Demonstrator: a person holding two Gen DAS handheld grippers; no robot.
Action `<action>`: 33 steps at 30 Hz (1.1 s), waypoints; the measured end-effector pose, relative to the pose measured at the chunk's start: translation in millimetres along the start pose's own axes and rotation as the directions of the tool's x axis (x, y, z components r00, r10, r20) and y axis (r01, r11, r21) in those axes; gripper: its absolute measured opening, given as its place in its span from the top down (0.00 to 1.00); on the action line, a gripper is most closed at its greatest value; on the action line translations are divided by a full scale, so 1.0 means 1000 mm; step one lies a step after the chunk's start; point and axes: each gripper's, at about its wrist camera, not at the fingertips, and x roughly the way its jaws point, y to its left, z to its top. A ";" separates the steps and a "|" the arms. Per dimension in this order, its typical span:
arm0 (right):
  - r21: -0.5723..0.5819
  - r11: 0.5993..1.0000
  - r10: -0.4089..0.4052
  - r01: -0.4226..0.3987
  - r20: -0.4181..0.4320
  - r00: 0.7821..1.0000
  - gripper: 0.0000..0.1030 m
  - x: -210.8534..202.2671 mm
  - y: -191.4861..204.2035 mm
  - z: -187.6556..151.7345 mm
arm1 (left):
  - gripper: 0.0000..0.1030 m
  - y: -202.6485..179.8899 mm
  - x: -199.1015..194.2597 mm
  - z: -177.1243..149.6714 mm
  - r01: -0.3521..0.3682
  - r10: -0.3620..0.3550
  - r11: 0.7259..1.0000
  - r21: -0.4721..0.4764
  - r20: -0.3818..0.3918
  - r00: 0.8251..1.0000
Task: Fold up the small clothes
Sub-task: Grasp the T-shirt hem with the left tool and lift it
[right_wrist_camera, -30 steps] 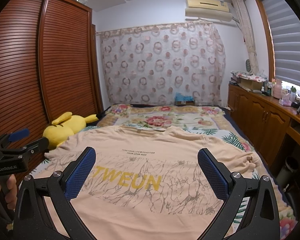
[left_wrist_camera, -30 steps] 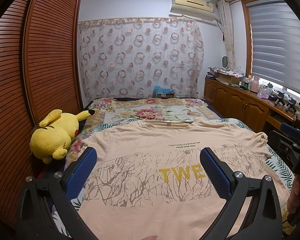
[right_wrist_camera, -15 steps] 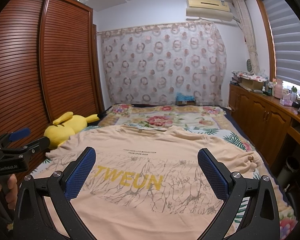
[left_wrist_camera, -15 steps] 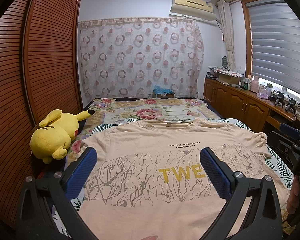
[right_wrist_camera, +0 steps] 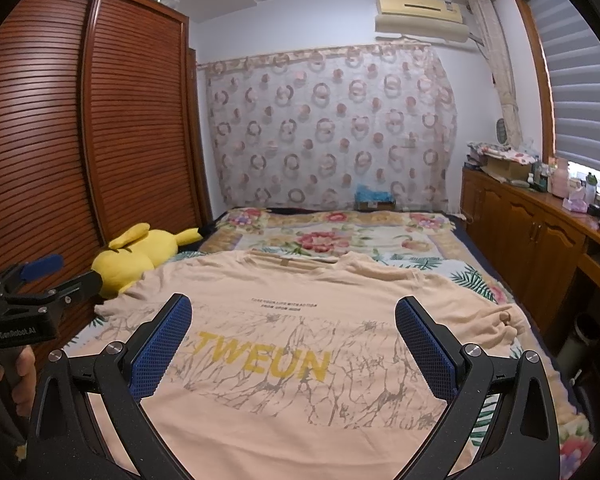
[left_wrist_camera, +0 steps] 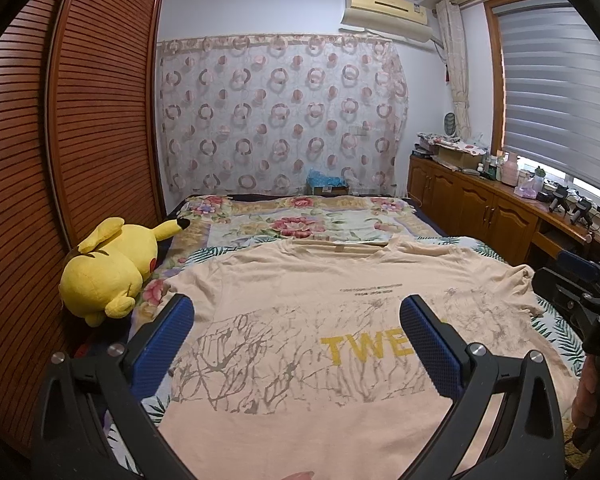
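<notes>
Item 1, nearest: our left gripper point(left_wrist_camera: 296, 332), jaws spread wide, blue pads point(left_wrist_camera: 162, 344) on either side of bare cloth, gripping nothing. It hangs over the near left part of the shirt.

Item 2: our right gripper point(right_wrist_camera: 294, 330), likewise spread wide and empty, above the near right part of the shirt. From the left wrist view it appears at 3 o'clock, with a hand point(left_wrist_camera: 588, 392) on its handle; from the right wrist view the left tool sits at 9 o'clock, marked "GenRobot.AI".

Item 3, the task's thing: a peach T-shirt point(left_wrist_camera: 300, 280), lying flat, printed side up, on the bed point(left_wrist_camera: 300, 220). The hem is nearest us and the collar lies at 12 o'clock. The yellow letters read "TWEUN" (whole only in the right wrist view) over a grey crackle pattern, with small dark text above them. The sleeve at 3 o'clock point(right_wrist_camera: 496, 320) is bunched; the one at 9 o'clock lies smoother.

Item 4: a yellow plush toy point(left_wrist_camera: 108, 272) at 10 o'clock, on the bed's edge against the wardrobe, just beside the shirt's sleeve.

Item 5: a floral bedspread point(right_wrist_camera: 328, 236) beyond the collar.

Item 6: a slatted wooden wardrobe point(left_wrist_camera: 100, 120) at 9 to 10 o'clock.

Item 7: a wooden cabinet point(left_wrist_camera: 480, 204) at 2 o'clock, cluttered with bottles and boxes, under a blind.

Item 8, farthest: a curtain with ring pattern point(left_wrist_camera: 280, 112) at 12 o'clock, and an air conditioner point(left_wrist_camera: 386, 10) above it.
</notes>
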 end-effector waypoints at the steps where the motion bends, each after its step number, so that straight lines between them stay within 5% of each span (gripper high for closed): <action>1: -0.001 1.000 0.005 -0.005 -0.012 1.000 0.00 0.007 0.007 -0.001 | 0.00 0.003 0.001 0.000 -0.008 0.008 1.000 -0.001 -0.003 1.000; 10: -0.019 0.999 0.039 -0.041 -0.056 0.998 0.00 0.031 0.030 -0.005 | 0.00 0.048 0.017 -0.010 -0.058 0.056 0.998 -0.029 -0.066 0.996; 20: -0.038 0.993 0.104 -0.108 -0.107 0.989 0.00 0.051 0.032 -0.011 | 0.00 0.103 0.033 -0.018 -0.035 0.029 0.999 -0.041 -0.133 0.991; 33: -0.093 0.970 0.198 -0.225 -0.232 0.952 0.00 0.098 0.055 -0.019 | 0.06 0.172 0.088 -0.035 -0.059 0.055 0.998 -0.006 -0.257 0.965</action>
